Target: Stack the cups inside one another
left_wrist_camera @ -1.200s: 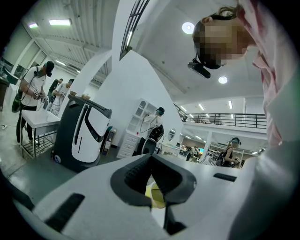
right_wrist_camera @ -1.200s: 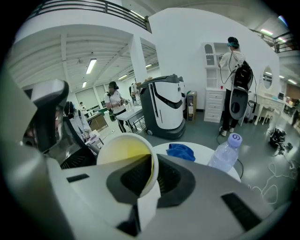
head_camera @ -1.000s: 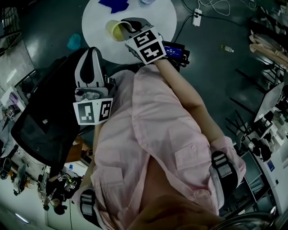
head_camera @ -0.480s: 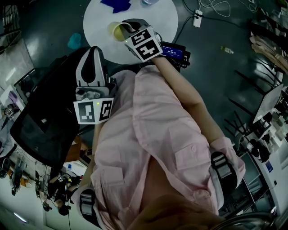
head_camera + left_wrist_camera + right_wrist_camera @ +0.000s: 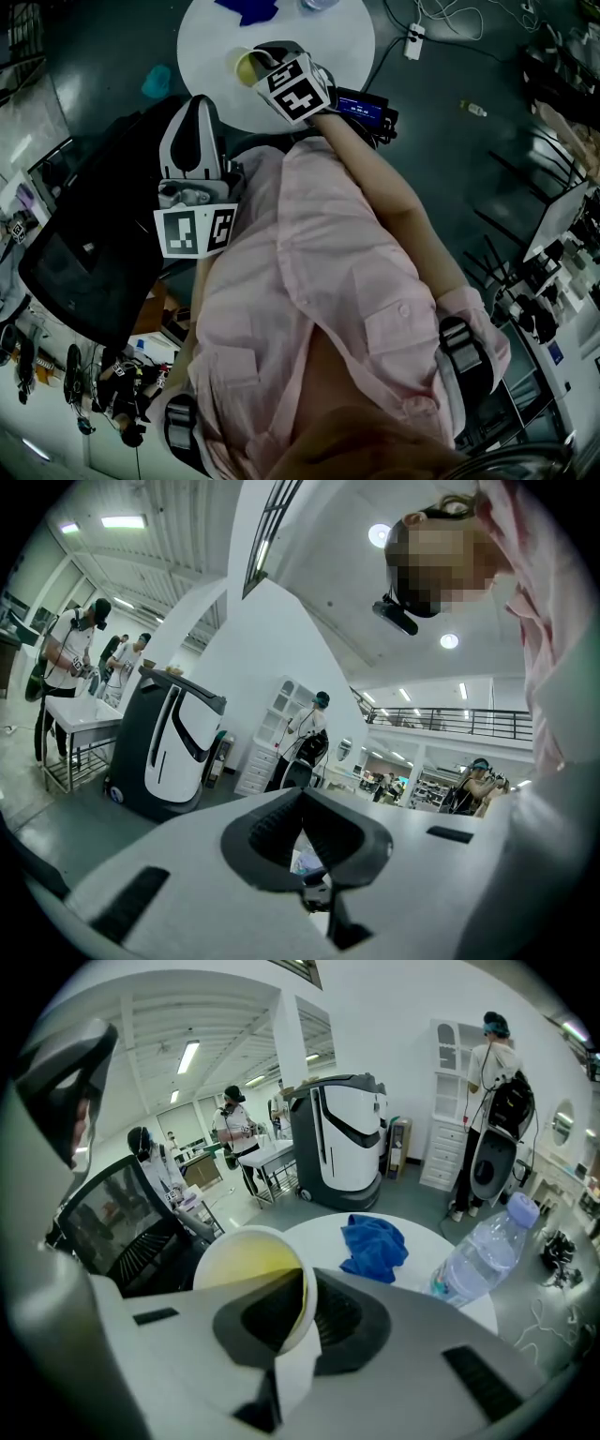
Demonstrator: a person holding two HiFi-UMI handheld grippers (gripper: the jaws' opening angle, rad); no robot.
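Note:
A yellow cup (image 5: 244, 67) hangs tilted over the near edge of the round white table (image 5: 328, 42), its mouth facing outward. My right gripper (image 5: 267, 58) is shut on it. In the right gripper view the jaws pinch the rim and wall of the yellow cup (image 5: 246, 1274), with one finger inside the cup, around my right gripper (image 5: 305, 1309). A teal cup-like thing (image 5: 157, 82) lies off the table to the left. My left gripper (image 5: 192, 105) is held close to the body and points away from the table. It is my left gripper (image 5: 302, 803) shut on nothing.
A blue cloth (image 5: 375, 1246) and a clear water bottle (image 5: 483, 1252) lie on the table (image 5: 427, 1232). A black office chair (image 5: 84, 262) stands at my left. A power strip with cables (image 5: 411, 37) lies on the floor right of the table.
My right gripper has carried the yellow cup a little farther up and out over the table's edge. The left gripper has stayed where it was.

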